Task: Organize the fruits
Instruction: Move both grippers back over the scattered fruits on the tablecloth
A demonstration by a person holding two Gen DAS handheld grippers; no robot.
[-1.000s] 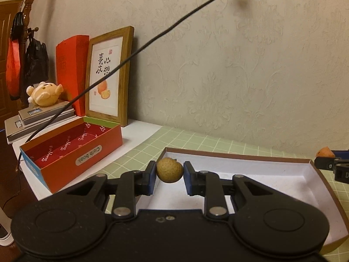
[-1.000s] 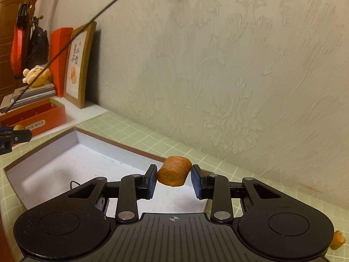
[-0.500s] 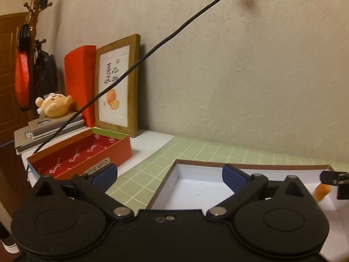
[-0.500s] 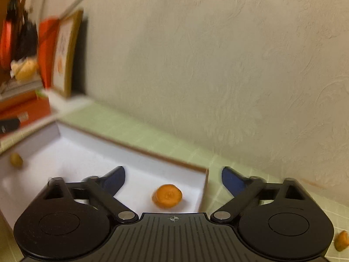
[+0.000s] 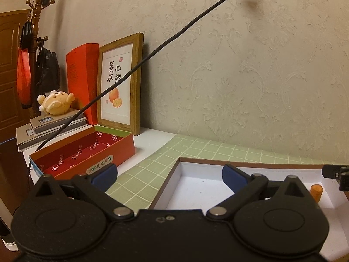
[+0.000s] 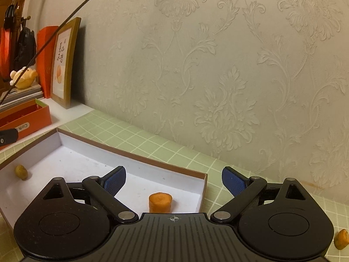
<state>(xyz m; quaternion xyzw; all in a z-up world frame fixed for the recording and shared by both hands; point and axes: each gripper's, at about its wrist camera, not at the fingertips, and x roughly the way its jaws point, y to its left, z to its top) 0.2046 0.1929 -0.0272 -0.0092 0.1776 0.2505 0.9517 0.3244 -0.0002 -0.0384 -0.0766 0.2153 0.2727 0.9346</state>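
On the green checked mat (image 6: 152, 144) sat a white tray (image 6: 135, 159). The right gripper (image 6: 173, 180) gaped wide and empty, a carrot chunk (image 6: 160, 202) upright in the tray below it. The left gripper (image 5: 169, 175) gaped likewise; a small brown fruit (image 6: 21, 171) lay near the tray's far end

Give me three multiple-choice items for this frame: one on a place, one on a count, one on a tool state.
1. Where does the orange chunk between the right tool pads sit?
A. in the white tray
B. on the green mat
C. in the red box

2. How many food pieces lie inside the white tray in the right wrist view?
A. one
B. two
C. four

3. How does the left tool stand?
A. shut on a fruit
B. open, holding nothing
C. out of view

Answers: 1 A, it stands on the tray floor; 2 B, the chunk plus a small brown fruit; 3 B, pads apart with nothing between.
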